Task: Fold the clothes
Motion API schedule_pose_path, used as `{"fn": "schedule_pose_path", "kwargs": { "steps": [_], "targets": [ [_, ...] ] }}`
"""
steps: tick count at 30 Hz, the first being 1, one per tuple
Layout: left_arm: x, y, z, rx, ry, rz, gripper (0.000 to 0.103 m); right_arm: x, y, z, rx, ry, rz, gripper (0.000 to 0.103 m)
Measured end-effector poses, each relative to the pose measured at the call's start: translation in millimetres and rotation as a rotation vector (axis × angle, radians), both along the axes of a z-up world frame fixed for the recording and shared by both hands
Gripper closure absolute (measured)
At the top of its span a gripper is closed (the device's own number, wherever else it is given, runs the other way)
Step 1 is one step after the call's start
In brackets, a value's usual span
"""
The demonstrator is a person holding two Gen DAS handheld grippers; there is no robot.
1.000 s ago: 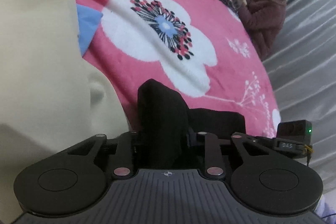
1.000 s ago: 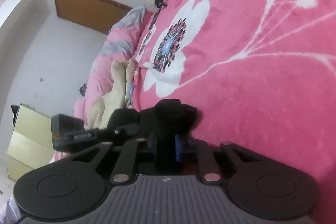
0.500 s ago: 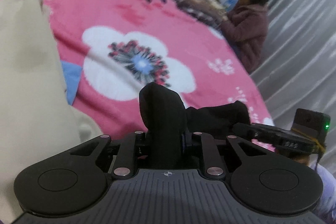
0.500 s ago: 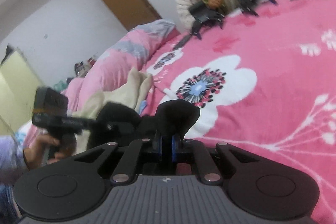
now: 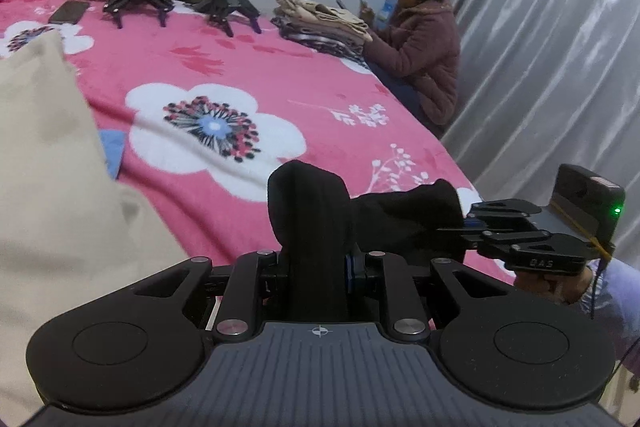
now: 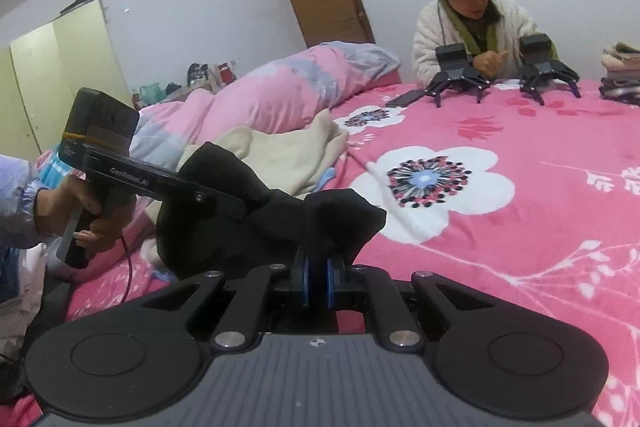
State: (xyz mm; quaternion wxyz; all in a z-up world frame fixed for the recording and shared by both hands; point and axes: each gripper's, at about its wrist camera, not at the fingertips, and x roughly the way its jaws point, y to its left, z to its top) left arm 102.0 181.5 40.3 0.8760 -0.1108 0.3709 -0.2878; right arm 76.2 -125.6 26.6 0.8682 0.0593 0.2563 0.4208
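The soft black knit garment (image 5: 312, 223) has been lifted off the pink floral blanket (image 5: 280, 83), clamped by left gripper (image 5: 316, 267) and right gripper (image 6: 316, 281); "DAS" is read at three o'clock.

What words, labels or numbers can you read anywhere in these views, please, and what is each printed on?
"DAS": side of the right hand-held gripper, as the left wrist view shows it.
White lettering on the side of the left hand-held gripper, in the right wrist view: too blurred to read with confidence.
Nothing legible on the black garment or the pink blanket.
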Motion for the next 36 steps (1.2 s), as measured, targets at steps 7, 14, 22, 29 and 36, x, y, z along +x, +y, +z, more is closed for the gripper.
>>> {"fn": "schedule_pose_path", "kwargs": {
  "steps": [7, 14, 22, 29, 36],
  "targets": [
    [-38.1, 7.8, 11.1, 0.017, -0.005, 0.012, 0.083, -28.1, 16.2, 12.5, -0.068, -0.029, 0.070, 0.092],
    [-96.7, 12.8, 11.1, 0.077, -0.040, -0.009, 0.083, -76.3, 28.4, 20.2, -0.133, -0.070, 0.126, 0.090],
    [-134.7, -0.9, -10.7, 0.261, -0.074, -0.117, 0.077, -134.4, 44.2, 1.2, -0.258, -0.096, 0.205, 0.086],
    [-177.0, -3.3, -9.2, 0.394, 0.072, -0.327, 0.059, -181.2, 29.0, -10.1, -0.350, -0.092, 0.270, 0.065],
    [-217.7, -16.7, -4.7, 0.490, 0.080, -0.449, 0.046, -228.7, 5.9, -16.6, -0.452, -0.069, 0.285, 0.060]
  ]
}}
